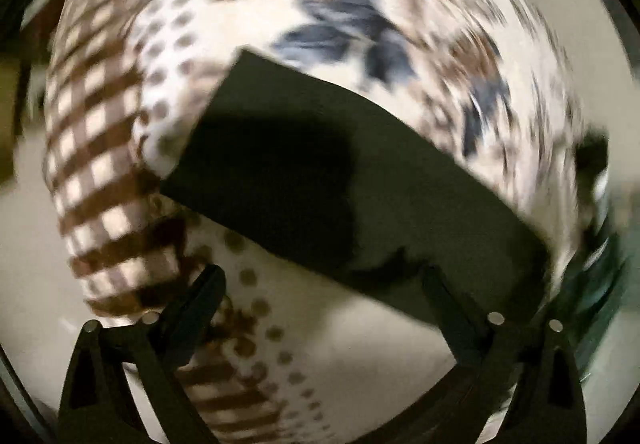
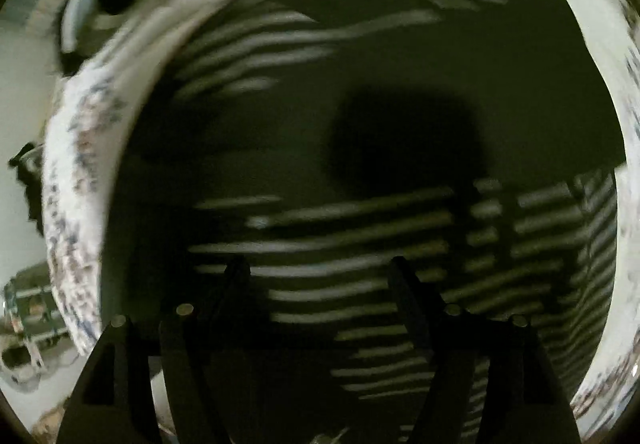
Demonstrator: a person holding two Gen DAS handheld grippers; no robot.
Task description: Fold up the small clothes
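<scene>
1. Left wrist view: left gripper (image 1: pixel 320 272) jaws spread wide, nothing between them. A plain dark garment (image 1: pixel 340 172) lies flat on a patterned cloth (image 1: pixel 100 148) with brown checks, dots and blue motifs.
2. Right wrist view: right gripper (image 2: pixel 316 264) jaws apart, gripping nothing, above a dark garment with pale stripes (image 2: pixel 360 228).
3. Only this view shows the stripes; both views are blurred.

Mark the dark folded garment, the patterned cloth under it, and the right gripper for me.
dark garment (image 1: pixel 360 180): left wrist view, middle of its flat dark panel.
patterned cloth (image 1: pixel 100 148): left wrist view, brown checked patch at left.
right gripper (image 2: pixel 316 268): right wrist view, midway between its open fingertips, over the striped fabric.
</scene>
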